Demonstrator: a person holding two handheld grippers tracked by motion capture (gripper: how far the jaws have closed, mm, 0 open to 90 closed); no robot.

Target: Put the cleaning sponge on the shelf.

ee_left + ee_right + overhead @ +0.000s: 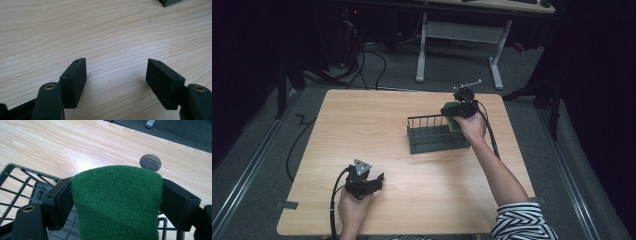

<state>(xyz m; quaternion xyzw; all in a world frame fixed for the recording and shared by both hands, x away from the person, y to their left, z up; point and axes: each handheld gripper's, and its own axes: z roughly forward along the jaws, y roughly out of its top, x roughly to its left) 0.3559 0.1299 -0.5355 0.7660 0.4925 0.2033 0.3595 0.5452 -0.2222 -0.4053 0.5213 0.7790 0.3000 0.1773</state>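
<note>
One scouring pad held over the wire rack

Both black jaws of the right gripper press the sides of a green scouring pad, holding it upright above the right end of the dark wire rack, near the table's far right corner, probably to slot it between the wires. Beyond it lies a small grey disc. Near the front edge, the left gripper rests low over bare wood, jaws wide and empty
</note>
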